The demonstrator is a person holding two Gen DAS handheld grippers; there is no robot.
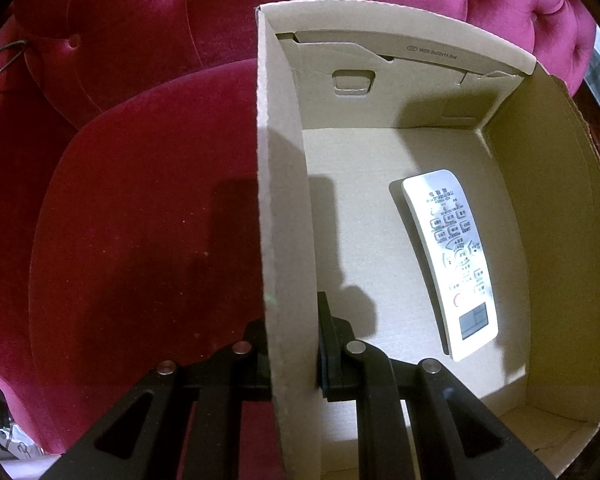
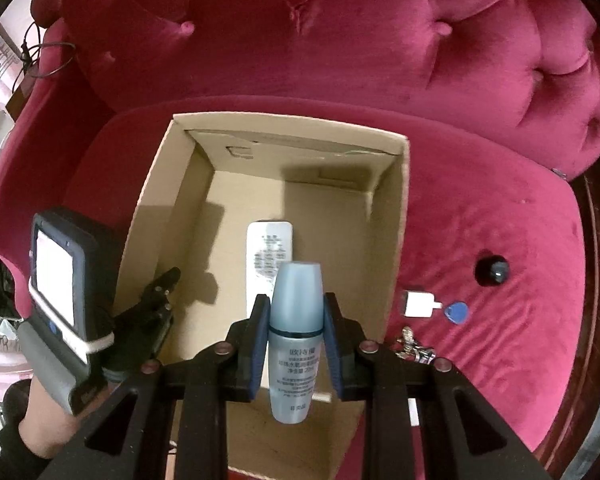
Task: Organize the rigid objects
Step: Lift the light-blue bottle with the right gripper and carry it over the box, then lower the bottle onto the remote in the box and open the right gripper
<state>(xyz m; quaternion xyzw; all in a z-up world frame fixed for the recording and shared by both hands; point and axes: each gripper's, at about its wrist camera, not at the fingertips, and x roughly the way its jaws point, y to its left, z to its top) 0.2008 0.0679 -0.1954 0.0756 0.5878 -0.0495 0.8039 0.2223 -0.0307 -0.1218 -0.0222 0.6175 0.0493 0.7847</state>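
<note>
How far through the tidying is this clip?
Early on. Done: the white remote control lies inside the open cardboard box. In hand: the right tool grips a pale blue bottle over the box; the left tool clamps the box wall. Left on the red velvet seat: white adapter, blue tag, black cap, metal keys.

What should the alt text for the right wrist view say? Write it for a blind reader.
The right gripper holds a pale blue bottle above an open cardboard box on a red velvet sofa, a white remote lying inside. The left gripper grips the box's left wall; small items lie on the cushion.
</note>
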